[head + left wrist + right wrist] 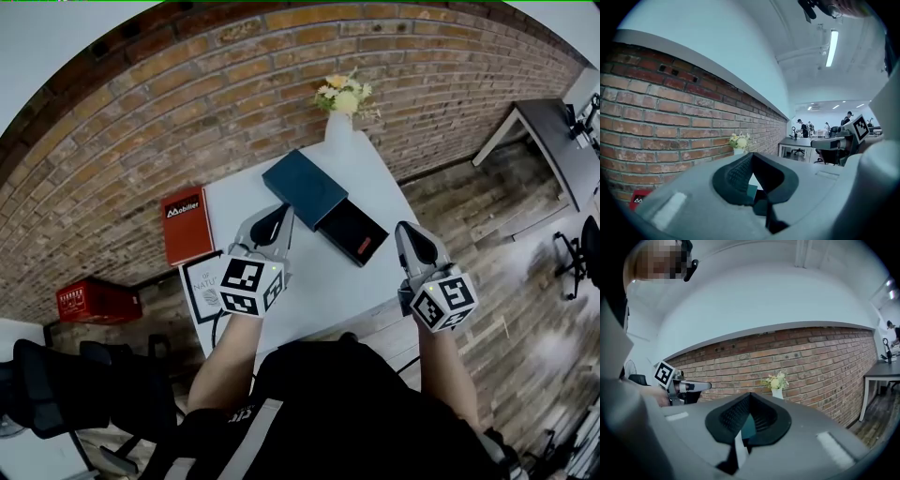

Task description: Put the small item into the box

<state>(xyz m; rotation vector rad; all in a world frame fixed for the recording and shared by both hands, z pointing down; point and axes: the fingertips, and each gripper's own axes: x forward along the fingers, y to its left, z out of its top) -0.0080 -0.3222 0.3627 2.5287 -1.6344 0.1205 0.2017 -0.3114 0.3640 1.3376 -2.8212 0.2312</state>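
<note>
Dark teal, the box lies flat toward the far side of the white counter, with a black tray touching its near right edge. A small orange-red mark shows at the tray's near corner, too small to identify, and no other small item can be made out. Your left hand-held gripper hovers just left of the box, clenched with nothing between its pads. Your right hand-held gripper sits right of the tray at the counter's edge, also clenched and empty. Behind the box a white vase of pale flowers stands at the counter's far edge, against the brick wall. Left of the counter a red book and a white printed card lean by the wall, with a red crate further left. Wood planks cover the floor; a dark desk and an office chair stand at the right.
</note>
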